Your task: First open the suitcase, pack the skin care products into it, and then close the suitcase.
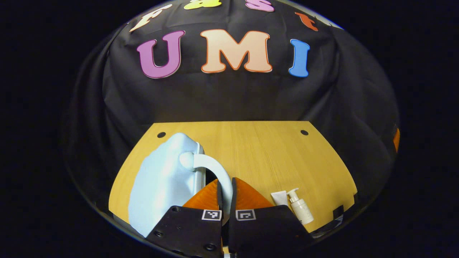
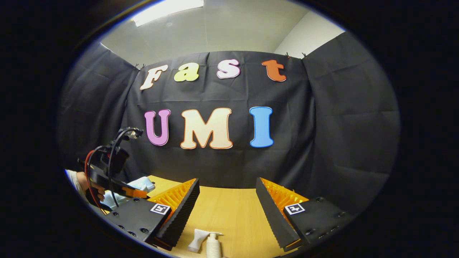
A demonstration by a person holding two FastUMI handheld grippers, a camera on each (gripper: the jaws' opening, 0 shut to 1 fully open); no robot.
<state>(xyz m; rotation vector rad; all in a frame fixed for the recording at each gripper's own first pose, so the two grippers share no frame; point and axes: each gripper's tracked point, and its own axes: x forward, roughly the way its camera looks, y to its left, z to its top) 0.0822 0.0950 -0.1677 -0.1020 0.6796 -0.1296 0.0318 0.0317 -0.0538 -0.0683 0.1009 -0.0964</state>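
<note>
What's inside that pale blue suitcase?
Can't tell: the suitcase stands closed on the table, left gripper clamped on its handle. The pump bottle and tube lie outside.

Your left camera rides low on the left hand-held gripper, tipped down over the desk and facing the back wall. It sits close: the suitcase bulks large at lower left, its handle running between the fingers, and the desk's far edge and both rear holes are in frame.

Your right camera rides the right hand-held gripper, pitched higher, so you get wall, ceiling and a thin strip of desk.

Shared ground: back wall, desk, pump bottle and tube. The right gripper view also catches the left hand-held gripper at far left, held in a hand, beside the suitcase.
</note>
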